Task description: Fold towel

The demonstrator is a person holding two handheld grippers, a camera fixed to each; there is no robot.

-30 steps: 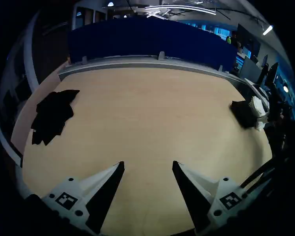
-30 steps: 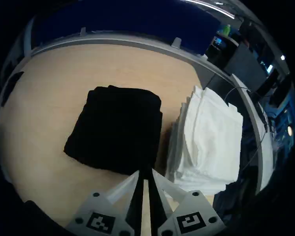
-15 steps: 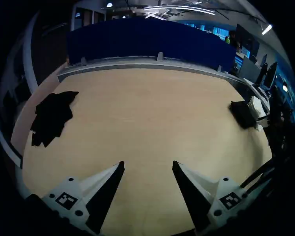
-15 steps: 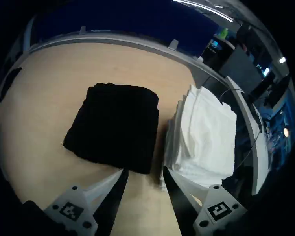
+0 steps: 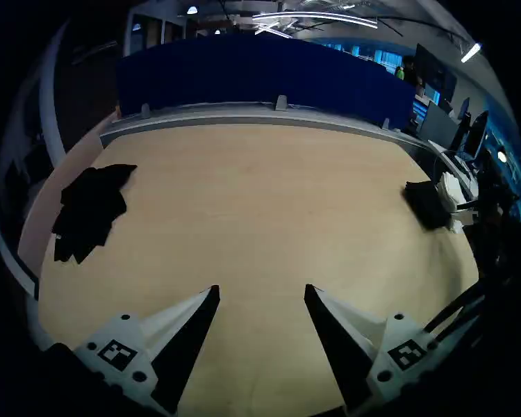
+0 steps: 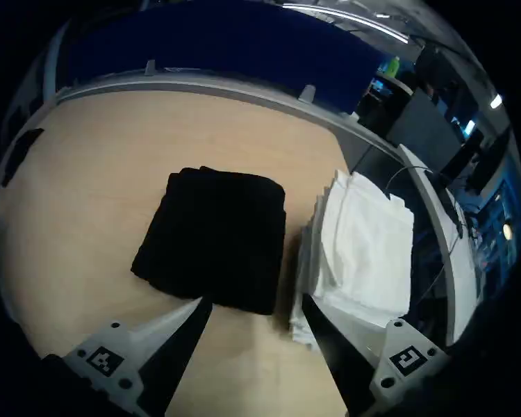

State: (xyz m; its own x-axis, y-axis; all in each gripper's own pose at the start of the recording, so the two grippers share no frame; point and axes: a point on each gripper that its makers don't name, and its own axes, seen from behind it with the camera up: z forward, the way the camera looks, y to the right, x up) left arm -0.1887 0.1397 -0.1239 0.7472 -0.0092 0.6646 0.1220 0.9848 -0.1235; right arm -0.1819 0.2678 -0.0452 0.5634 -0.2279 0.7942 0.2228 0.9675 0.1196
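Left claw point(image 5: 261, 285) gapes wide; crumpled black cloth towel point(image 5: 88, 208), well ahead-left, looks soft, limp: best pinched at a corner.

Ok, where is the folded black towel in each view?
Left gripper view: the folded black towel is small, at the far right.
Right gripper view: the folded black towel is large, at the picture's centre.
Shared landmark: the white towel stack lies just to its right in both views.
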